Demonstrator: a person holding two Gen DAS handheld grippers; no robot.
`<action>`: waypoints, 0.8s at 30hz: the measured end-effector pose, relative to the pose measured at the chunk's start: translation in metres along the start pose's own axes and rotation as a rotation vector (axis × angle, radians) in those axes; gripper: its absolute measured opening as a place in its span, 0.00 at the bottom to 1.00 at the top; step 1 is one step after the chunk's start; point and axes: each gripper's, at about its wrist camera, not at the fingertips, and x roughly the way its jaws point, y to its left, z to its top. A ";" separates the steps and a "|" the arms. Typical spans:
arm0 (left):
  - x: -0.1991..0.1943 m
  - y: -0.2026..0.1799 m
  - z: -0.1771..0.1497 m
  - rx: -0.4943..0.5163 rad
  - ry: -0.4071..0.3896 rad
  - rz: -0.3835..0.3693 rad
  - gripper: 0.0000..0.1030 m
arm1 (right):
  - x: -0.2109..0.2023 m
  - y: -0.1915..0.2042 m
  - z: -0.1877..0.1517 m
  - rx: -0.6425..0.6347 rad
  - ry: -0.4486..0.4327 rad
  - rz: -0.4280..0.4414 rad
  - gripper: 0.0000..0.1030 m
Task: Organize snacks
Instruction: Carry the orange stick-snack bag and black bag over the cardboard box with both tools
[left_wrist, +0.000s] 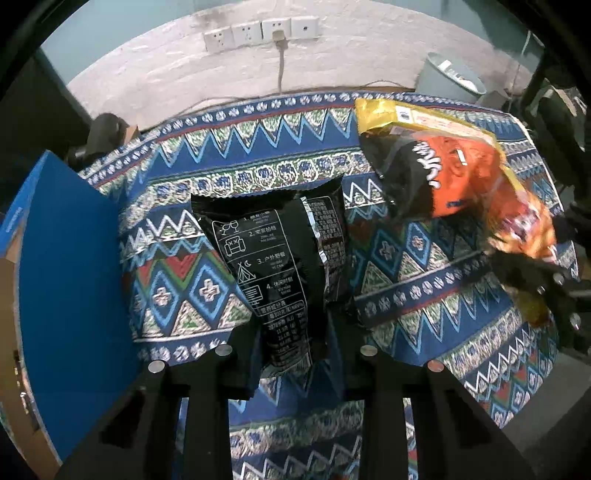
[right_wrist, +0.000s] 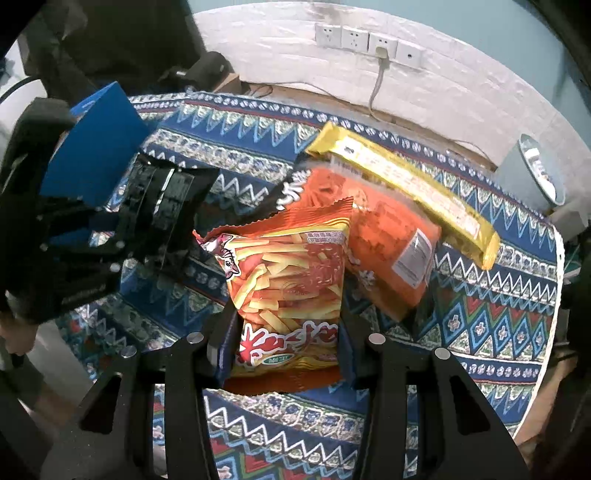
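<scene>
Left wrist view: my left hand-held gripper (left_wrist: 295, 354) is clamped on the lower end of a black snack bag (left_wrist: 280, 258), white printing facing up, the bag raised over the patterned worktop (left_wrist: 207, 192). A blue box (left_wrist: 70, 251) stands open at the left edge, just beside the bag.

Right wrist view: my right hand-held gripper (right_wrist: 284, 354) pinches the bottom seam of an orange fries bag (right_wrist: 288, 280), which stands tilted above the cloth. Behind it lies an orange-and-black snack bag (right_wrist: 388, 240), and against that bag's far side rests a long yellow packet (right_wrist: 402, 184) (laid diagonally). The left hand-held gripper and its black bag appear at the left of this view, near the blue box (right_wrist: 99, 147).

Background: a grey bin (right_wrist: 535, 173) beyond the worktop's right corner, and a row of wall sockets (right_wrist: 369, 40) with one cable plugged in. Whether either lifted bag touches the cloth I cannot tell.
</scene>
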 end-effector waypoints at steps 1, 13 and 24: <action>-0.006 -0.001 -0.002 0.006 -0.011 0.002 0.29 | -0.003 0.001 0.001 -0.004 -0.005 -0.002 0.43; -0.068 0.012 -0.018 0.031 -0.114 0.016 0.29 | -0.035 0.027 0.007 0.000 -0.067 -0.021 0.43; -0.123 0.032 -0.033 0.017 -0.225 0.036 0.29 | -0.061 0.055 0.019 -0.011 -0.128 -0.007 0.42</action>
